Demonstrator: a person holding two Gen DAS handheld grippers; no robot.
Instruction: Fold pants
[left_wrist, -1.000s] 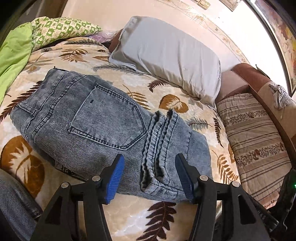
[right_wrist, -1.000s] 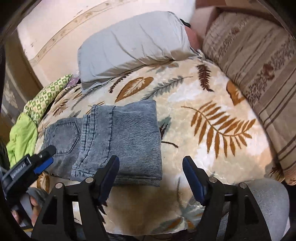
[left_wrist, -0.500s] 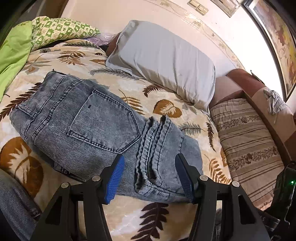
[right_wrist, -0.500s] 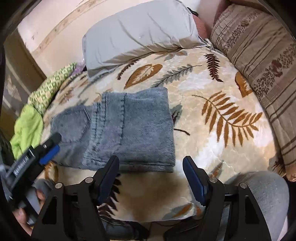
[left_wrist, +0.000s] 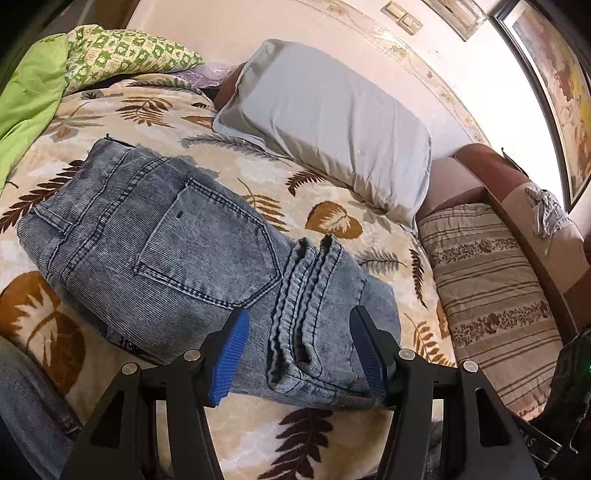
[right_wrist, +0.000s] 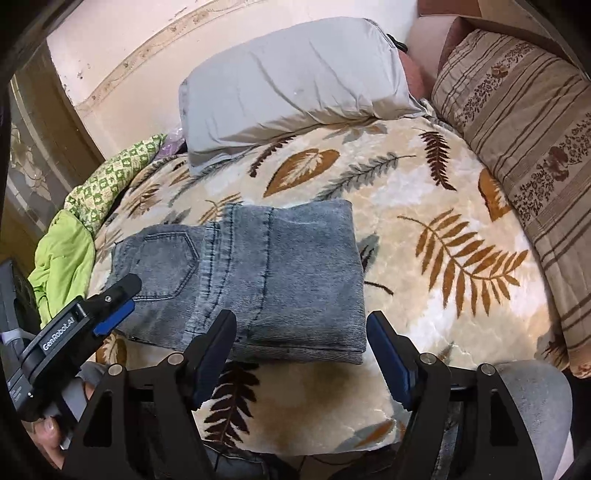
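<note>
A bed (left_wrist: 122, 122) fills both views, covered by a cream blanket (right_wrist: 424, 192) printed with brown and grey fern leaves. Along its far side stands a striped, flower-banded cushion (right_wrist: 524, 122), and a grey pillow (left_wrist: 332, 122) leans against the pale wall at the head. A bright green cloth (left_wrist: 26, 96) and a green-and-cream patterned cloth (left_wrist: 122, 55) are bunched at the far corner of the bed.

The pants (left_wrist: 159, 251), grey-blue washed denim, lie folded into a compact bundle on the blanket near the front edge of the bed, with a back pocket facing up and the leg hems laid across the seat beside it. In the right wrist view the folded end shows as a smooth rectangle with the pocket to its left.

The left gripper (left_wrist: 299, 354) hovers just above the near edge of the bundle, its jaws apart with the hems showing between them, the blue pads not pressing on the cloth. The right gripper (right_wrist: 301, 356) hangs over the bundle's near edge, its jaws wide apart and empty.
</note>
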